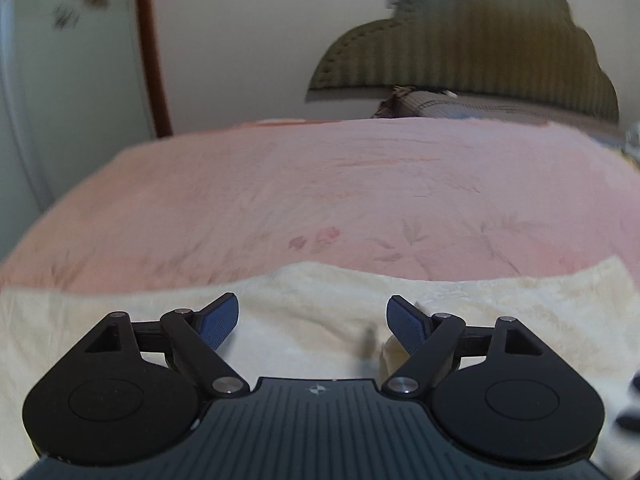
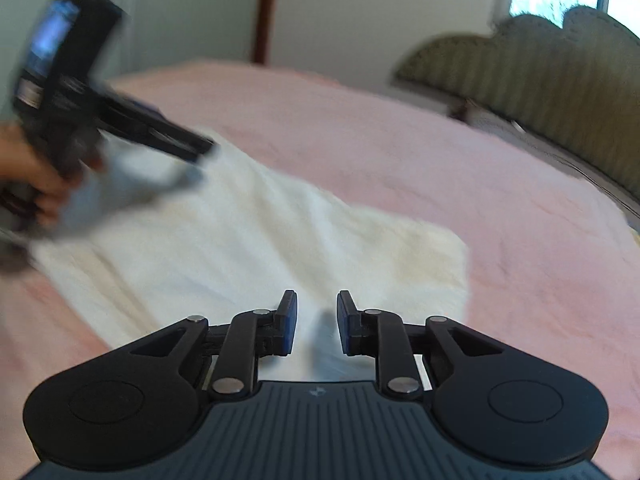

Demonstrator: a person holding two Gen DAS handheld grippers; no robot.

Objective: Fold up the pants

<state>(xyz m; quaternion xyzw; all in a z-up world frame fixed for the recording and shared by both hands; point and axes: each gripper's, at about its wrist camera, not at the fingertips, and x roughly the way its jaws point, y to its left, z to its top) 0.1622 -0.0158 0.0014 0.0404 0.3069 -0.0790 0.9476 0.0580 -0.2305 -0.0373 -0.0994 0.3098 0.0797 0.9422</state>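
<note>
- Pants (image 2: 248,240) – a cream-white, soft-looking garment – lie spread across the near part of the bed (image 2: 400,152), on its pink cover, running from the far left toward the near right in the right wrist view.
- Seen from the left wrist view, the same pale cloth fills the foreground as a broad band, its far edge wavy against the pink.
- Left hand-held gripper (image 1: 312,322): its jaws stand wide apart over the cloth, with nothing between the blue pads. In the right wrist view it appears blurred at the upper left, above the far end of the garment; whether it touches the fabric there I cannot tell.
- Right hand-held gripper (image 2: 317,322): its jaws are parted with a moderate gap, low over the near end of the cloth. No fabric is plainly pinched between them; a greyish smear in the gap is too blurred to read.
- Progress, as I judge it – the garment looks like a fairly compact rectangle with a squared corner at the right, so it may already carry a fold, though no layered edge is clear enough to confirm that.
- What seems left: either a further fold to shorten the piece, or only smoothing; the blur leaves this open.
- Beyond the bed a padded headboard (image 1: 472,48) and a pillow (image 1: 460,106) are visible, well apart from the work.
</note>
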